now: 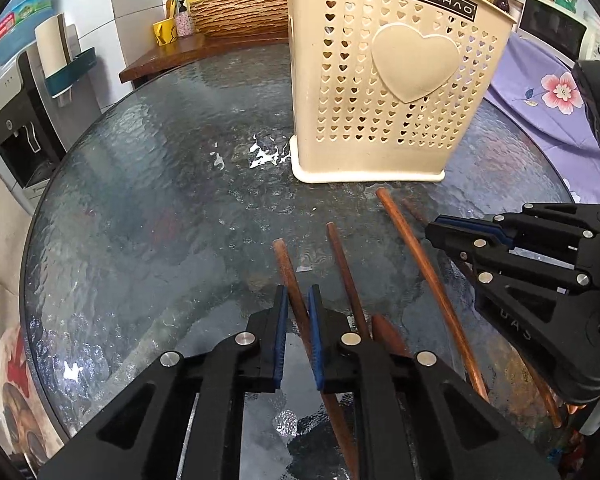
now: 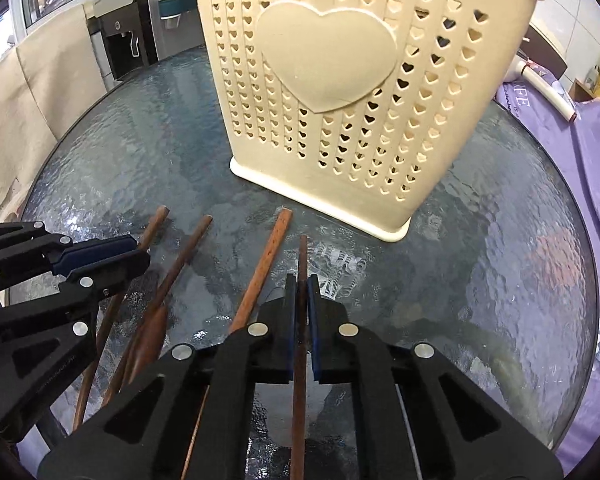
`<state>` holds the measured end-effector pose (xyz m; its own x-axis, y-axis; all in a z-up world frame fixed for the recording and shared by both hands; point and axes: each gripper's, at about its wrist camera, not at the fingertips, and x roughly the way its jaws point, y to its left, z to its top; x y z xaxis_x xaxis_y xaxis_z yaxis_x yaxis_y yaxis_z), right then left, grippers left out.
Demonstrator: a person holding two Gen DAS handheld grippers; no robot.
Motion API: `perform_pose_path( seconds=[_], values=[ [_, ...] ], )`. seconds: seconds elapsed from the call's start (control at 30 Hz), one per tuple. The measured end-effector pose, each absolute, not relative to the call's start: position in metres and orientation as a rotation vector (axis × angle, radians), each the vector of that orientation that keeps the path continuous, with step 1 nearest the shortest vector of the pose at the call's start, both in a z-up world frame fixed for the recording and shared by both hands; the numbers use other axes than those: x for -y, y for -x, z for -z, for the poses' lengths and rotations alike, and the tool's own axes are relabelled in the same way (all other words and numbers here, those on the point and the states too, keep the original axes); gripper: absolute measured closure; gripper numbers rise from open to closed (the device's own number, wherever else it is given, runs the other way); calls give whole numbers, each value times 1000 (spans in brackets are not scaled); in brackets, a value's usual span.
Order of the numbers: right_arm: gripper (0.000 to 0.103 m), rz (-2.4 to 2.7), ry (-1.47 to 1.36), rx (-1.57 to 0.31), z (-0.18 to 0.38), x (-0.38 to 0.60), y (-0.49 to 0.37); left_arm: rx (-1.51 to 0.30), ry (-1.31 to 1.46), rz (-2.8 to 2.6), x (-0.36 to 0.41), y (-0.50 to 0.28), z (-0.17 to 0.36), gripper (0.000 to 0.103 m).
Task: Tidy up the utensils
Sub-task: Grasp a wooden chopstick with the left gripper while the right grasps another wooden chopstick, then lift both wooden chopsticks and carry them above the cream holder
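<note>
Four round wooden chopsticks on rippled glass table.

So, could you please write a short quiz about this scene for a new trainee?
1. True or false: the left gripper is shut on a wooden chopstick.
2. What does the right gripper hold? A) a spoon B) a wooden chopstick C) nothing
3. Fill in: the cream utensil holder has holes shaped like ____ and stands on the glass table.

Key: 1 true. 2 B. 3 hearts.
</note>
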<state>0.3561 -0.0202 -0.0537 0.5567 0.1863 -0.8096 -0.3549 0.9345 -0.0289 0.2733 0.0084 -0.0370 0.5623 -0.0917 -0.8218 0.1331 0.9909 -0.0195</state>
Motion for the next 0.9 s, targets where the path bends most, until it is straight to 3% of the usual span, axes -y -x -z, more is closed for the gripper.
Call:
perform_pose_path(
  seconds=[0.4,0.9],
  values=[
    [97,-336,120,-828,35,49,-333,-937,43,140,-20,-278,28,95],
    [97,-381,-29,-609,-58,90,-293,-715,92,182,-33,-253,-67,96]
  ],
)
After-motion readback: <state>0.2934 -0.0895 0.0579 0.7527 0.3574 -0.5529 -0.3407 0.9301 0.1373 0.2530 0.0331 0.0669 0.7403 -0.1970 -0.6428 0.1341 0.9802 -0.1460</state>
